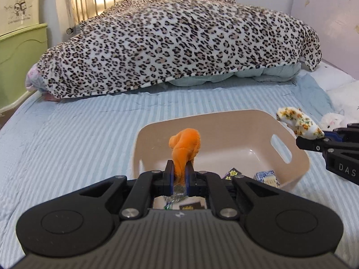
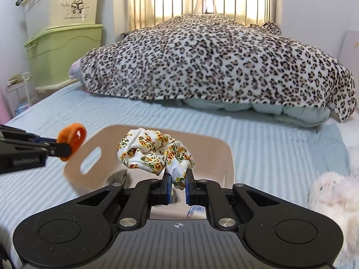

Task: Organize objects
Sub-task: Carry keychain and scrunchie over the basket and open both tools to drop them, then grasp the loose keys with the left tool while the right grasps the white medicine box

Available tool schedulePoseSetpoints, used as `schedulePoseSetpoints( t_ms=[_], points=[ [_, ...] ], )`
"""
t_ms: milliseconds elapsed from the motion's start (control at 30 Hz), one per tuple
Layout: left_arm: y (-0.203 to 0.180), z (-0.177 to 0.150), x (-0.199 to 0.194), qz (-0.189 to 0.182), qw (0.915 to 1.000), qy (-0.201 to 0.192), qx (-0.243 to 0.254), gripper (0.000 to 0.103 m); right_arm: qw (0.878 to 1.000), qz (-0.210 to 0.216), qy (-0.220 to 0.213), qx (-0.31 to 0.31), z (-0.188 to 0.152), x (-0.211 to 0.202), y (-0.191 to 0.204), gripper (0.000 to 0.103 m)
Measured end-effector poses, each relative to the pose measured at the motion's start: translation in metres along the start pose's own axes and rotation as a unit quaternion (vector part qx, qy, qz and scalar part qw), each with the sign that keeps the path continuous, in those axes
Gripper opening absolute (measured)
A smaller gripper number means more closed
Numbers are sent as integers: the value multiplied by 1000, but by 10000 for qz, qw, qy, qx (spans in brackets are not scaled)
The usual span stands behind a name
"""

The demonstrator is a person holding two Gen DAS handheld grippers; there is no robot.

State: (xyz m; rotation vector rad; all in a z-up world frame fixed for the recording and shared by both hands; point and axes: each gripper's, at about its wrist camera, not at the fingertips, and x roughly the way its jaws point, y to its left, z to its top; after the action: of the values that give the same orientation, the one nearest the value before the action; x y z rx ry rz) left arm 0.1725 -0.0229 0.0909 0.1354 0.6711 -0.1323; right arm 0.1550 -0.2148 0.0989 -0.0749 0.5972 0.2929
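My left gripper (image 1: 179, 168) is shut on an orange fuzzy scrunchie (image 1: 185, 148), held up over the near part of a beige plastic bin (image 1: 298, 157). The same scrunchie (image 2: 73, 137) shows at the left of the right wrist view, pinched by the left gripper (image 2: 62, 149). My right gripper (image 2: 178, 178) is shut on a white floral scrunchie (image 2: 152, 154), raised above the bin (image 2: 215, 152). From the left wrist view the floral scrunchie (image 1: 299, 123) hangs at the bin's right rim in the right gripper (image 1: 313, 140). Small patterned items (image 1: 267, 178) lie inside the bin.
The bin rests on a bed with a blue striped sheet (image 1: 78, 130). A leopard-print blanket (image 1: 179, 42) is heaped across the far half. A white plush toy (image 2: 334, 192) lies at the right. Stacked storage boxes (image 2: 62, 33) stand left of the bed.
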Motion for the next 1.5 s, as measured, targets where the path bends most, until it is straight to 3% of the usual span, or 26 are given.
schedulePoseSetpoints(
  t_ms=[133, 333, 533, 600, 700, 767, 967, 1167, 1500],
  points=[
    [-10, 0, 45, 67, 9995, 296, 74, 10, 9998, -130, 145, -4, 12, 26, -2, 11],
    [-18, -17, 106, 288, 9956, 873, 172, 10, 9957, -352, 855, 27, 0, 79, -5, 11],
    [-15, -33, 120, 270, 9935, 1096, 128, 13, 9901, -443, 1310, -226, -20, 109, 3, 12],
    [-13, -33, 117, 262, 9933, 1126, 88, 17, 9905, -423, 1299, -183, -20, 108, 5, 21],
    [-7, -29, 101, 232, 9945, 1020, -71, 60, 9920, -414, 1185, -127, -17, 100, 5, 47],
    [-4, -25, 83, 217, 9961, 854, -103, 71, 9934, -441, 1049, -137, -14, 89, 7, 61],
    [2, -20, 26, 150, 9987, 478, -75, 88, 9967, -334, 719, -187, -8, 47, 15, 78],
    [5, -40, -11, 82, 9985, 547, 41, 90, 9973, -149, 719, -101, -19, 16, 24, 90],
    [18, -101, -5, 149, 9924, 1208, 167, 90, 9911, -17, 1290, -331, -70, 13, 44, 92]
  ],
)
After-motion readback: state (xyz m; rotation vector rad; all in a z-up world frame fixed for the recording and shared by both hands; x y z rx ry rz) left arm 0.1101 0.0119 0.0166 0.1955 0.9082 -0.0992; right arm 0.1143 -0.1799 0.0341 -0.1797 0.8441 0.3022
